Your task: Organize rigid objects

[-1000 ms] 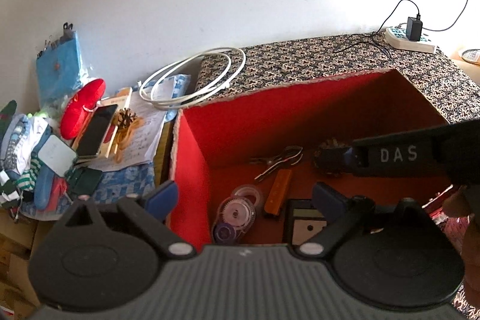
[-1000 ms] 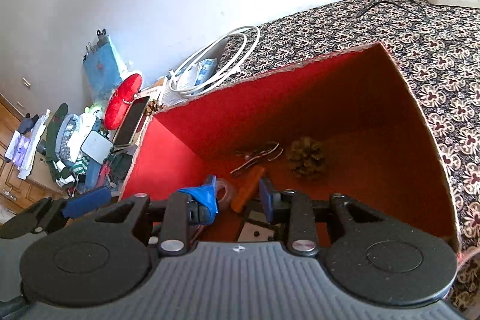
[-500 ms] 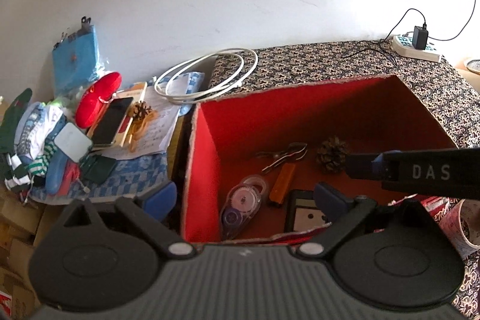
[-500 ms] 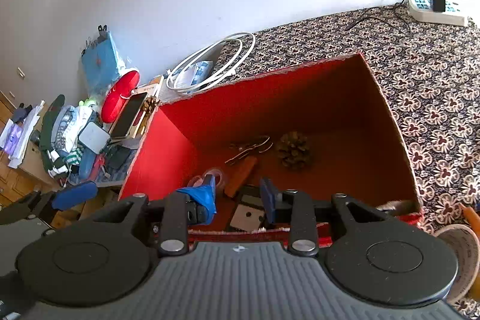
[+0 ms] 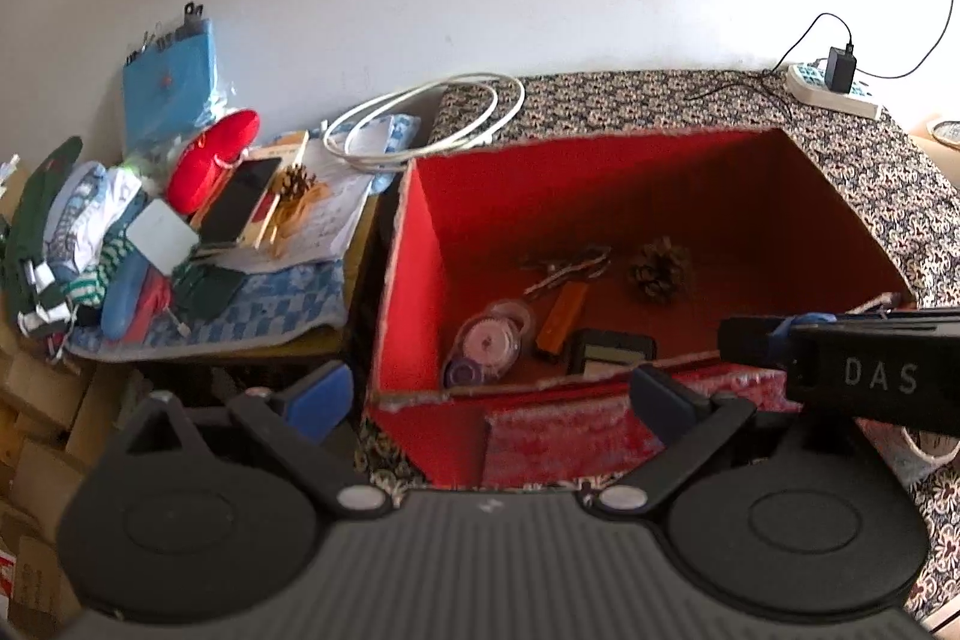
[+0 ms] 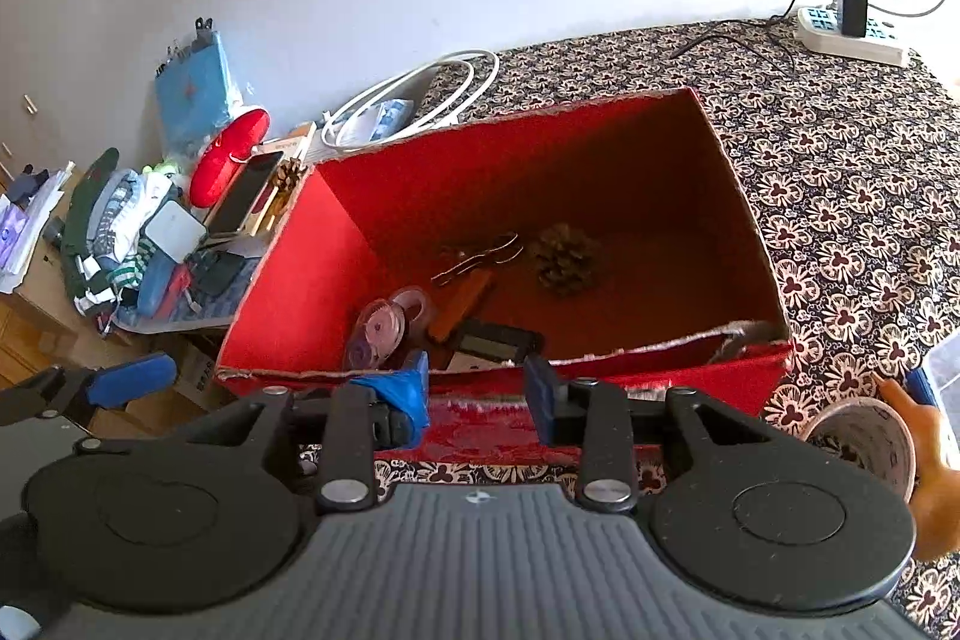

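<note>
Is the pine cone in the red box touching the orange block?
No: in the right wrist view the pine cone lies apart from the orange block, with bare floor of the red box between them.

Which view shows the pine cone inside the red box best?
The right wrist view: the pine cone sits near centre frame on the red box floor, sharp and unobstructed. The left wrist view shows it too, slightly blurrier and further off to the side.
</note>
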### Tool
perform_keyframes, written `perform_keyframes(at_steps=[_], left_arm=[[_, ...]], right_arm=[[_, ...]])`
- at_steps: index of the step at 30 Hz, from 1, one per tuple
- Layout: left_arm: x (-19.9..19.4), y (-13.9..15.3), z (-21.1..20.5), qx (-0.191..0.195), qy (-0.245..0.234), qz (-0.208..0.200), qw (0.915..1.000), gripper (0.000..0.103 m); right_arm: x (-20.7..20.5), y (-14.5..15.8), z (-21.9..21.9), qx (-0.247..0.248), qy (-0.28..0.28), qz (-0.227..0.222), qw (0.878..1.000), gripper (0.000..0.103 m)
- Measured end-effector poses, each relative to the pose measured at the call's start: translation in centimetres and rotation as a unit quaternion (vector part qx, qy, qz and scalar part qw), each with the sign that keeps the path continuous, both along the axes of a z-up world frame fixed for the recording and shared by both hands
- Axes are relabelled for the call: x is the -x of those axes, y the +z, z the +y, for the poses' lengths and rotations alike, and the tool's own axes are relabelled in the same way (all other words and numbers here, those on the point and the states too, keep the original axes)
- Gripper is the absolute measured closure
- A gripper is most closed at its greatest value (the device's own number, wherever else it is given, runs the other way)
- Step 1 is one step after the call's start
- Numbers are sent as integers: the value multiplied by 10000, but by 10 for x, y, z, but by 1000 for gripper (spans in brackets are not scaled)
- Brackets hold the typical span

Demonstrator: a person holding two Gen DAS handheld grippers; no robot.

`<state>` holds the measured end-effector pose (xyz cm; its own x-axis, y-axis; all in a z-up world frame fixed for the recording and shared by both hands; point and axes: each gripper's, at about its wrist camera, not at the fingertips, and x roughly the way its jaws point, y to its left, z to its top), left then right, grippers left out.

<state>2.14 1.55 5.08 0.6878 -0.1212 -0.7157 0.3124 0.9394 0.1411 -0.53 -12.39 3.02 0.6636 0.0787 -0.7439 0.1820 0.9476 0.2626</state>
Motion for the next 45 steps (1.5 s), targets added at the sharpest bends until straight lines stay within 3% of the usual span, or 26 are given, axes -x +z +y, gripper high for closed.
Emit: perform_keyframes(at_steps=[17,29,35,45], left_arm=[[19,-25,0,51,91,654,9978,3],[12,-54,2,-259,415,1310,9902,3],[12,-55,3,-286,399,1316,9901,4],[9,-25,-3,-357,263,796,9958,4]], right_arm=[[22,-16,5,-3,-96,440,9990,82],[25,-29,4,-16,-132,808,9966,81],[24,-28,4,102,-46,870,9961,81],[19,-8,-3,190,7,591,9981,81]])
